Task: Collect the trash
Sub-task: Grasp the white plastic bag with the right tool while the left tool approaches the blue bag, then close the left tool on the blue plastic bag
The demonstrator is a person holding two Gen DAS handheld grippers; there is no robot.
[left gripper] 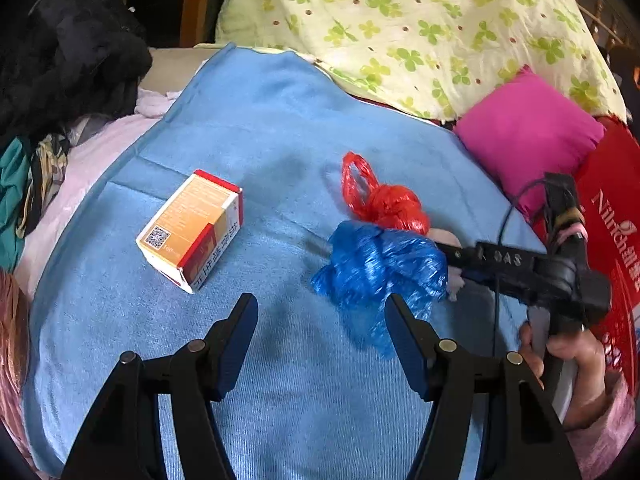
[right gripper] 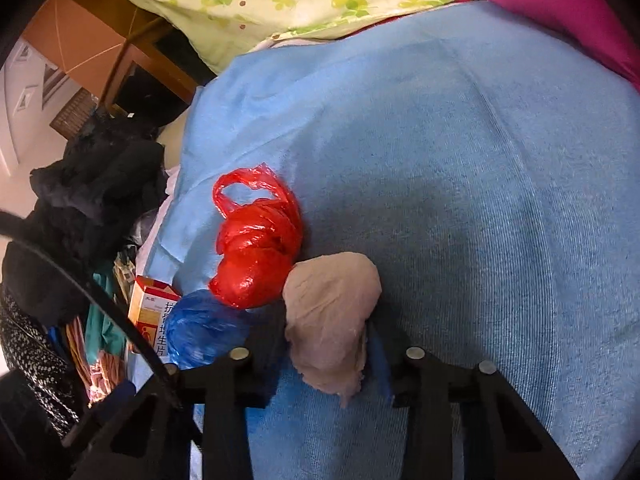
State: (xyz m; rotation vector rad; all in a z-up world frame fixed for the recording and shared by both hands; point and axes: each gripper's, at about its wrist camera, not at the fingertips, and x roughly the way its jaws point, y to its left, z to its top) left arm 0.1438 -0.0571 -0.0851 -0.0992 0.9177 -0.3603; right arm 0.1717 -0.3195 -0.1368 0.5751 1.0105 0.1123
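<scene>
the left gripper point(left gripper: 320, 312) hung with its jaws apart and nothing between them, above a ribbed, light blue cloth point(left gripper: 256, 128) that covered the rounded bed surface. just ahead of its right finger lay a crinkled blue plastic bag point(left gripper: 380, 264), glossy and bunched into a loose ball. the right gripper point(right gripper: 326, 344) had its jaws closed onto a soft, beige wad of tissue point(right gripper: 332, 312), lumpy and pear-shaped, which lay beside the blue bag. touching both was a shiny red plastic bag point(left gripper: 386, 204), knotted into a bulb with one handle loop standing free. well to the left lay a rectangular orange and white cardboard box point(left gripper: 192, 232) on its side. beyond were a smooth magenta pillow point(left gripper: 528, 136), a pale quilt printed with green clovers point(left gripper: 420, 20), and dark heaped clothes point(left gripper: 68, 52)
</scene>
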